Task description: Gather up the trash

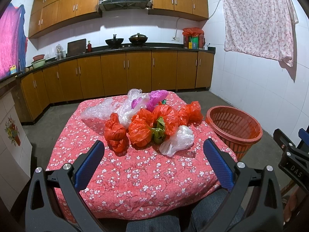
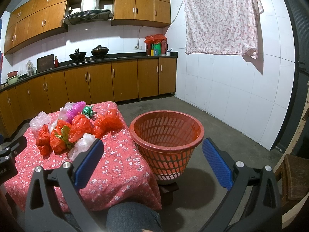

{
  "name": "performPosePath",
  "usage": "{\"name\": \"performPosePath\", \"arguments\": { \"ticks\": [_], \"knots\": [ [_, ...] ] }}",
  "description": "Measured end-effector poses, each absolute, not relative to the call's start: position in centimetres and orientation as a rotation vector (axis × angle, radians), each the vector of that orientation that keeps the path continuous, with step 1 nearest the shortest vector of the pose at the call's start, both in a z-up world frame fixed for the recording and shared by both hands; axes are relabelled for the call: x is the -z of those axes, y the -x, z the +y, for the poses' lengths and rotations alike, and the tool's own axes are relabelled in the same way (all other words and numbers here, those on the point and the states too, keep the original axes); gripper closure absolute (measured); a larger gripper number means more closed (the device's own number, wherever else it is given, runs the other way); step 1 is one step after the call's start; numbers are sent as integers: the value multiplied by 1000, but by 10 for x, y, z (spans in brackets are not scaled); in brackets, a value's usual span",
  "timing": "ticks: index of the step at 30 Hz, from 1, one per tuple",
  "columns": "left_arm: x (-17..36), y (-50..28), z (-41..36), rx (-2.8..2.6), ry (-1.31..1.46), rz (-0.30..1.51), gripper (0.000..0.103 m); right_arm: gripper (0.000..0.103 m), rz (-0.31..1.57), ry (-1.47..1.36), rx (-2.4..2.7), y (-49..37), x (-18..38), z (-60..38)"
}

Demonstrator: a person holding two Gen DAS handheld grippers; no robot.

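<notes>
Both tools are wide apart and hold nothing. On the left side, the left gripper [image 1: 152,150] with its blue ribbed pads hangs over the near part of the low table with the red flower-print cloth [image 1: 135,183]. On the right side, the right gripper [image 2: 152,152] with the same blue pads hangs in front of the round red plastic basket with slots in its wall [image 2: 168,135].

No trash is collected yet, I think. The basket looks empty inside. All the trash sits in one pile on the table, so the whole job is left to do.

Going across the pile from the left of the table: a crumpled clear bubble-wrap sheet [image 1: 96,110] lies at the far left. Next comes a knotted red plastic bag [image 1: 115,133], the closest red one to the left gripper. Then a round red plastic bag [image 1: 139,133], and a small green plastic bag [image 1: 159,131] touching it. Behind them is a purple plastic bag [image 1: 156,98]. A soft white plastic bag [image 1: 178,140] lies at the near right of the pile. Another red bag [image 1: 191,112] sits near the right edge of the table.

The basket stands just beside the right edge of the table, on a small dark block on the grey floor.

Behind the table are brown wooden cupboards and two black woks [image 1: 126,40] on a dark counter. A pink flower-print cloth [image 1: 258,19] hangs on the white tiled wall to the right of the table.
</notes>
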State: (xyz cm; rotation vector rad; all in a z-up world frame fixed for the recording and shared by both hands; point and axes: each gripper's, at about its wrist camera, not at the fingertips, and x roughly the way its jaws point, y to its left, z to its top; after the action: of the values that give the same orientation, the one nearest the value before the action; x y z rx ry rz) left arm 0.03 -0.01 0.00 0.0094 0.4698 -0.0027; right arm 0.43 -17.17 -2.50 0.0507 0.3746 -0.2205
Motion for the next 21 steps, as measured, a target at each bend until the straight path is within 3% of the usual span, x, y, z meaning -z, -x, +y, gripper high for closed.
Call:
{"name": "performPosePath", "arguments": {
  "ticks": [21],
  "knots": [
    [0,0,0,2,-8,472,2,4,377,-54,222,-5,29,-173]
  ]
}}
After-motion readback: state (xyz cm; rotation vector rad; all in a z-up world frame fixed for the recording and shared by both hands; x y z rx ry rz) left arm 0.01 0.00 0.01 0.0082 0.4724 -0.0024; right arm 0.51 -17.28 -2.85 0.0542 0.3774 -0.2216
